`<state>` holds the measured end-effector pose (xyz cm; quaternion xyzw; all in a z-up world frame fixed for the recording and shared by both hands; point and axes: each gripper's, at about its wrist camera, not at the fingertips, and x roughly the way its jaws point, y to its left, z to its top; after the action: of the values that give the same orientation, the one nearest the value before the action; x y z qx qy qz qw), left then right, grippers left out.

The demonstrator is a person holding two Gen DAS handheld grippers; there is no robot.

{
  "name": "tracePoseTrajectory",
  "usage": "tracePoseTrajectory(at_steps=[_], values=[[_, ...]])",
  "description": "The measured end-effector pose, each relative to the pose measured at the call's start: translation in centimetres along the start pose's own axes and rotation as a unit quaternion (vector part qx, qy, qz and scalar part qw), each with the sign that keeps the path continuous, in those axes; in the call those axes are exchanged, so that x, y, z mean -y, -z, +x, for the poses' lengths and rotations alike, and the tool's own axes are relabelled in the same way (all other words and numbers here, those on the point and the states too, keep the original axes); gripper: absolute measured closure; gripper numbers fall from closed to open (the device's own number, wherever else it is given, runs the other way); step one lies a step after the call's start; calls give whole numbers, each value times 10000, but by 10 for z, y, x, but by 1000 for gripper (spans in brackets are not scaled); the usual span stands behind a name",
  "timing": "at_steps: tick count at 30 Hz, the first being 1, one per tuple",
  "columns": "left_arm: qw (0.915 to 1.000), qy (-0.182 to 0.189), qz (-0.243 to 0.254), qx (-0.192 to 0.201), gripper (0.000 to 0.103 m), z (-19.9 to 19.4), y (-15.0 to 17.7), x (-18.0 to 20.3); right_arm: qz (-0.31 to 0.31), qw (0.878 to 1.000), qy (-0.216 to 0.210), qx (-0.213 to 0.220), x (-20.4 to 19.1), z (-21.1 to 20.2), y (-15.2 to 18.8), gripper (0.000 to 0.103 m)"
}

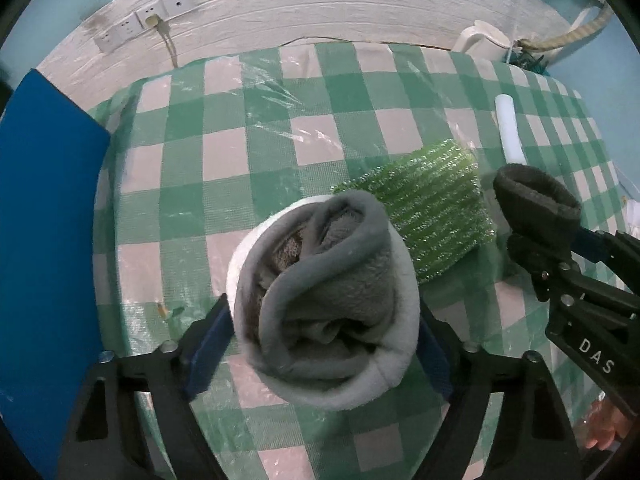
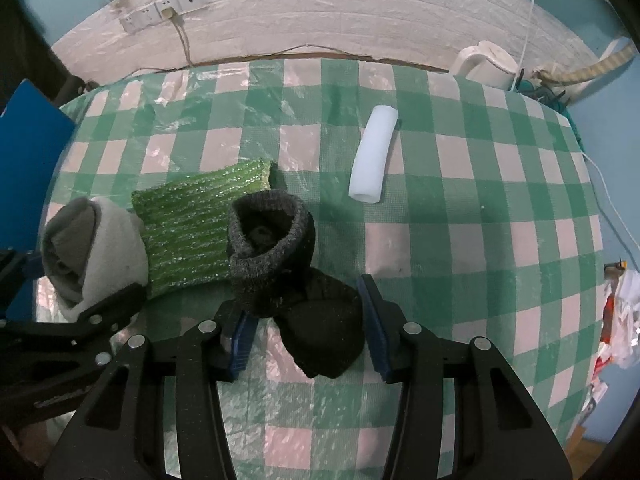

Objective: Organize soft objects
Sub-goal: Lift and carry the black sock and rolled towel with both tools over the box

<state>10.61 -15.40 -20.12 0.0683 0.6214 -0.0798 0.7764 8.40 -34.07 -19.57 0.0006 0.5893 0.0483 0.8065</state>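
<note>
Nearest the left wrist camera, the left gripper [image 1: 324, 340] stood wide, its blue pads pressed on either side of a rolled grey-and-white sock [image 1: 324, 300] — the roll filled the gap between the fingers and was held above the checked desk [image 1: 224, 148]. Likewise, the right gripper [image 2: 308, 324] was closed partway on a dark sock [image 2: 316, 316], whose grey-flecked cuff [image 2: 268, 236] stood open and upright ahead of the fingers while the toe end hung between the pads. Just behind both socks a glittery green scouring pad [image 2: 196, 232] lay flat on the desk, between the two bundles. Farther back and to the right lay a white foam tube [image 2: 372, 156], apart from the rest. Beyond the desk edge — a white jug [image 2: 484, 64] and a row of wall sockets [image 2: 160, 12] on the brick-patterned wall.
</note>
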Motion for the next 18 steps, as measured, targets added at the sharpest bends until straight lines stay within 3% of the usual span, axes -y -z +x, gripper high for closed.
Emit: tracePoseTrajectory(at_steps=[7, 18], values=[[9999, 54, 55, 148, 31, -5, 5, -3, -20, 10000, 2, 2, -3, -6, 2, 56], [9995, 28, 57, 318, 32, -20, 14, -12, -28, 10000, 12, 28, -8, -16, 5, 56]])
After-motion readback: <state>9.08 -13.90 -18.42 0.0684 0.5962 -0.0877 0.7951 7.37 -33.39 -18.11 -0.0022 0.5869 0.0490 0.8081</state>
